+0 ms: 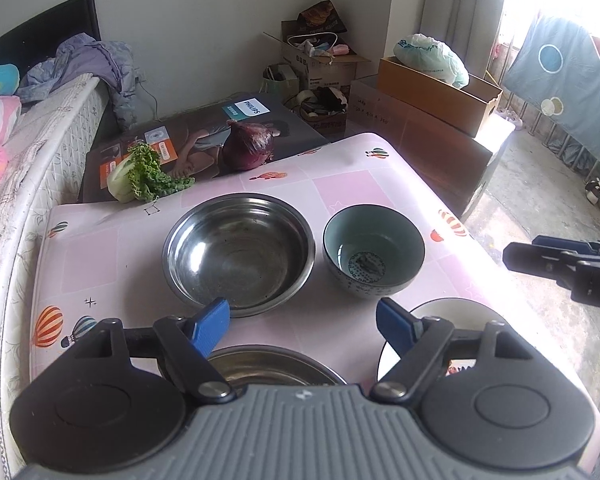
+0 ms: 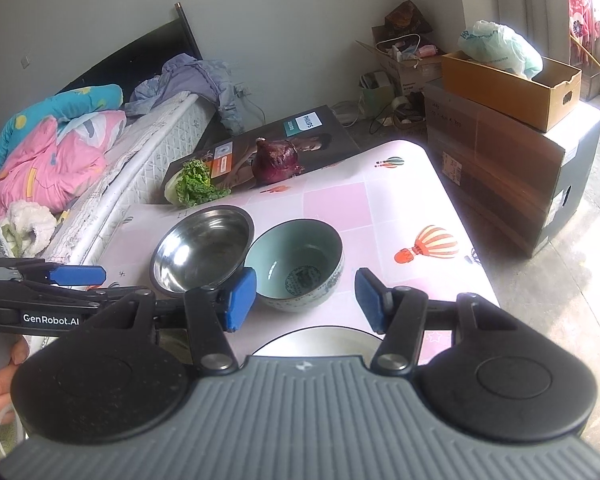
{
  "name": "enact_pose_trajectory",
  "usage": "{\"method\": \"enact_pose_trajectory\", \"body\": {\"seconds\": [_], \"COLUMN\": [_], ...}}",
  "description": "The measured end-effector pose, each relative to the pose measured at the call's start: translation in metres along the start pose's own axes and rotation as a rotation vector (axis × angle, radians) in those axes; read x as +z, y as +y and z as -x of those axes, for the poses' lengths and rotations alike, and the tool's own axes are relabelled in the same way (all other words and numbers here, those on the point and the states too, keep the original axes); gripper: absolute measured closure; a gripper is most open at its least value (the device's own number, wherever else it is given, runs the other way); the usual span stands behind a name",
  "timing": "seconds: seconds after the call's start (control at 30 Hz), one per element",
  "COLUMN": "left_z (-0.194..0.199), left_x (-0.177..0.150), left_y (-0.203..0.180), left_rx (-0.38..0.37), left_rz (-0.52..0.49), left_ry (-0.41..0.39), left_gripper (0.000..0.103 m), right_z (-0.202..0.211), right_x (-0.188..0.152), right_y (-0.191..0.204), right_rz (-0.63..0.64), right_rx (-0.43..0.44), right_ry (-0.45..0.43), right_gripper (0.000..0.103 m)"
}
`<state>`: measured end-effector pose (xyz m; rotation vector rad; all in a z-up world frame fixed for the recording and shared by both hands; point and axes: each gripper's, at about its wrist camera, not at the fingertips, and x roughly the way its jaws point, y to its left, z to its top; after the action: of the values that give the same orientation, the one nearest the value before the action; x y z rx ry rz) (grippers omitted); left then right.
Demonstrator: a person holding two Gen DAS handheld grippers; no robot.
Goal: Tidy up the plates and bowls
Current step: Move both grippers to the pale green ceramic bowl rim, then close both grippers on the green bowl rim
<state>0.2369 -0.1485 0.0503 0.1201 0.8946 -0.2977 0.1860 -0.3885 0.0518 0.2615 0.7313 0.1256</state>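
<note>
On the pink table (image 1: 352, 188) a large steel bowl (image 1: 238, 252) stands beside a teal ceramic bowl (image 1: 374, 252). Nearer to me, partly hidden under the left gripper (image 1: 302, 320), are a second steel bowl (image 1: 268, 364) and a white plate (image 1: 452, 316). The left gripper's jaws stand wide open with nothing between them. My right gripper (image 2: 306, 300) hovers open over the white plate (image 2: 324, 340), just short of the ceramic bowl (image 2: 296, 268), with the steel bowl (image 2: 204, 248) to its left. Neither gripper touches any dish.
A red onion (image 1: 248, 146) and a leafy green vegetable (image 1: 144, 176) lie at the table's far edge against a flat printed box (image 1: 204, 136). A bed (image 1: 40, 128) borders the left side. Cardboard boxes (image 1: 440, 96) stand beyond the right edge.
</note>
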Motion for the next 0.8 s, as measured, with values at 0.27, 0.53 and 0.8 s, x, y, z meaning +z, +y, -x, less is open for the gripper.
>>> {"method": "enact_pose_trajectory", "body": {"seconds": [0.27, 0.53, 0.8], "left_z": [-0.040, -0.080, -0.111], "left_x": [0.008, 0.027, 0.037], "left_y": [-0.015, -0.016, -0.014], "left_rx": [-0.038, -0.073, -0.087], "left_rz": [0.042, 0.111, 0.167], "left_ry": [0.041, 0.097, 0.155], "left_gripper": [0.036, 0.066, 0.083], "right_z": [-0.032, -0.083, -0.135], "right_x": [0.001, 0.018, 0.034], "right_y": [-0.029, -0.046, -0.056], "right_rz": [-0.041, -0.068, -0.086], "right_rx": [0.018, 0.063, 0.108], "right_ry": [0.046, 0.099, 0.170], "right_gripper": [0.049, 0.050, 0.059]}}
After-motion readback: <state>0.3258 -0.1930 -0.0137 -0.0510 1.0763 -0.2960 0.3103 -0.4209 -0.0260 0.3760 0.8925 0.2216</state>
